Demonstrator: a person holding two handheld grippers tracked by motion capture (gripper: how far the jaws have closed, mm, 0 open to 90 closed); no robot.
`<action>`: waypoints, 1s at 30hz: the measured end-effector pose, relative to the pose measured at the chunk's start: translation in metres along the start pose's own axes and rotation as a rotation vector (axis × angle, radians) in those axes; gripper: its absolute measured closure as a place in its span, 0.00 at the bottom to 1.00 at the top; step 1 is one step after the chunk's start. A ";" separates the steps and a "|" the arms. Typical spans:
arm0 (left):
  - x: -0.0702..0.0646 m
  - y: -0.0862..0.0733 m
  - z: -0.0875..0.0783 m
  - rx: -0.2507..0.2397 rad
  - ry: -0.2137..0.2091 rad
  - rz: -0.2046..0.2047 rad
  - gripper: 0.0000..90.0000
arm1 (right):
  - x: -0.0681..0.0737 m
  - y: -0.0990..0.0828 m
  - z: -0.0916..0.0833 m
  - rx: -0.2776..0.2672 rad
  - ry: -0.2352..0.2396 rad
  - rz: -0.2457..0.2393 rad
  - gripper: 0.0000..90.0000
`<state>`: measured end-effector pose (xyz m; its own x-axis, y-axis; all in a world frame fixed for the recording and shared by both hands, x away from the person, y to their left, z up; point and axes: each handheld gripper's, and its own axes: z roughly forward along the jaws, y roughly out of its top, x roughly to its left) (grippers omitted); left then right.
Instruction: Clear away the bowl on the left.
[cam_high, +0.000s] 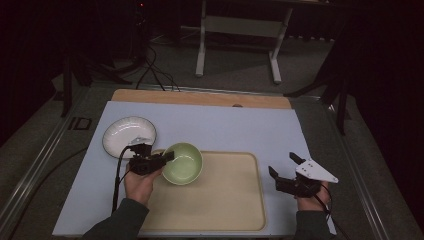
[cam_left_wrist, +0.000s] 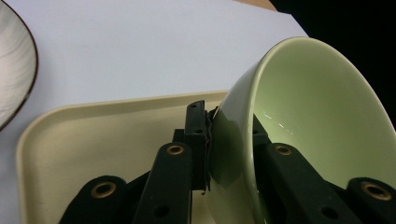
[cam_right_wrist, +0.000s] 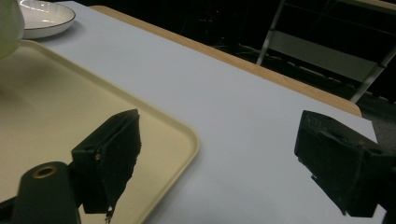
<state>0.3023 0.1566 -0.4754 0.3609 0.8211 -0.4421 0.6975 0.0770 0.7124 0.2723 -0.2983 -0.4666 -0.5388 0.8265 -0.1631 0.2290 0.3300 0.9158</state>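
Observation:
A pale green bowl (cam_high: 183, 163) tilts over the far left corner of the cream tray (cam_high: 225, 200). My left gripper (cam_high: 167, 156) is shut on the bowl's rim; in the left gripper view one jaw presses the outer wall and the other sits inside the green bowl (cam_left_wrist: 308, 116) above the cream tray (cam_left_wrist: 93, 140). A white plate with a dark rim (cam_high: 129, 136) lies on the blue-white mat left of the tray. My right gripper (cam_high: 284, 166) stands open beside the tray's right edge, nothing between its jaws, over the mat (cam_right_wrist: 243, 140).
The mat (cam_high: 210, 122) covers a wooden table whose far edge (cam_high: 200, 97) shows. A white-legged stand (cam_high: 240, 45) and cables lie on the floor beyond. The white plate (cam_right_wrist: 44, 16) and the tray's corner (cam_right_wrist: 177, 135) show in the right gripper view.

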 end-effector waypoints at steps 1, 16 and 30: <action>0.000 0.000 0.000 0.000 0.000 0.000 0.88 | 0.000 0.000 0.000 0.000 0.000 0.000 0.15; -0.008 -0.005 0.011 0.026 -0.006 0.019 0.88 | 0.000 0.000 0.000 0.000 0.001 -0.002 0.15; -0.012 -0.010 0.021 0.051 -0.003 0.036 0.88 | 0.000 0.000 0.001 0.001 0.002 -0.005 0.15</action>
<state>0.3038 0.1340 -0.4881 0.3881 0.8212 -0.4183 0.7148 0.0184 0.6991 0.2728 -0.2982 -0.4667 -0.5413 0.8241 -0.1668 0.2273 0.3344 0.9146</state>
